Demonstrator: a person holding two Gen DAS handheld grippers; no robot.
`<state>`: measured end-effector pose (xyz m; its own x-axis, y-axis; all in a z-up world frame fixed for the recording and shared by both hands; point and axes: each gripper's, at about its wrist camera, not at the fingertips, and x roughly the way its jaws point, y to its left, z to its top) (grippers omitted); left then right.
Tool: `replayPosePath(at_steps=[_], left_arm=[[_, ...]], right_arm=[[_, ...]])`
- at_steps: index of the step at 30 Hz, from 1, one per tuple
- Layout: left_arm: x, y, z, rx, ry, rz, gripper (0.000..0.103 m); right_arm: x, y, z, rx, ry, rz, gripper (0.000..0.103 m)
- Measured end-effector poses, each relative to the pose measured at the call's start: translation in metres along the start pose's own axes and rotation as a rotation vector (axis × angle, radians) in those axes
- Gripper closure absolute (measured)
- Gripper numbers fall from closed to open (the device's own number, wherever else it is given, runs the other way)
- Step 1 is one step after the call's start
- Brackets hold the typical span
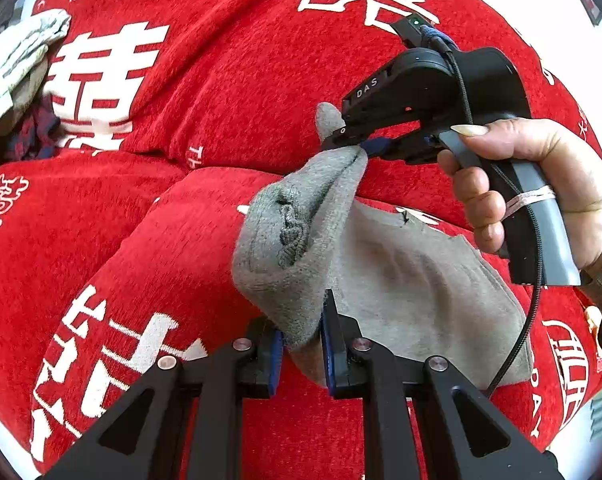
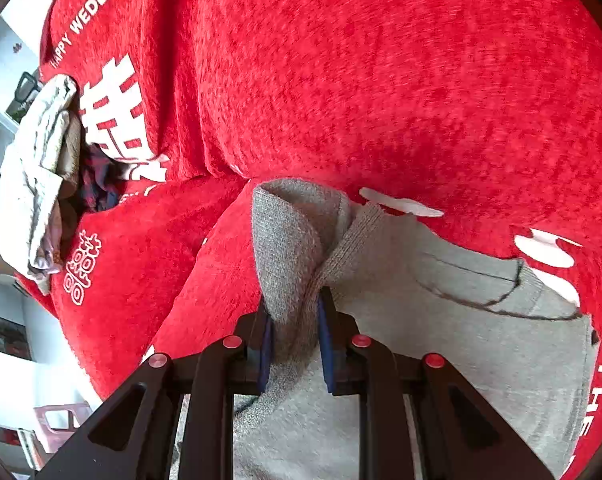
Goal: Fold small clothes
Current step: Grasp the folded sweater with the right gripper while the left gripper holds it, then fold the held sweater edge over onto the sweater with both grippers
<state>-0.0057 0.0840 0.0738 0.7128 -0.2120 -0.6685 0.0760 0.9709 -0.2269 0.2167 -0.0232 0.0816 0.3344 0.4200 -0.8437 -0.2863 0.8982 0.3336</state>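
A small grey garment (image 1: 413,280) lies on the red sofa seat (image 1: 173,248), its left edge lifted and curled over. My left gripper (image 1: 301,344) is shut on the near corner of that lifted edge. My right gripper (image 1: 361,148), held by a hand, is shut on the far corner of the same edge. In the right wrist view the right gripper (image 2: 295,332) pinches a raised fold of the grey garment (image 2: 481,344), which spreads flat to the right with a pocket seam showing.
The sofa has a red cover with white lettering, and its backrest (image 1: 229,72) rises behind the seat. A pile of other clothes (image 1: 17,68) lies at the far left of the seat; it also shows in the right wrist view (image 2: 41,168). A pink stool (image 2: 61,424) stands on the floor.
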Motion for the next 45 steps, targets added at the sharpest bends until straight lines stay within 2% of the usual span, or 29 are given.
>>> replayPosePath(at_steps=[22,45], left_arm=[[-0.013,-0.095,-0.001,0.196,-0.009,0.011,0.085],[0.005,-0.187,-0.028,0.376,0.046,0.005,0.085]], right_arm=[[-0.061,-0.069,-0.016,0.04,-0.044,0.047,0.082],[-0.104,-0.149,-0.049,0.063,-0.074,0.079,0.082]])
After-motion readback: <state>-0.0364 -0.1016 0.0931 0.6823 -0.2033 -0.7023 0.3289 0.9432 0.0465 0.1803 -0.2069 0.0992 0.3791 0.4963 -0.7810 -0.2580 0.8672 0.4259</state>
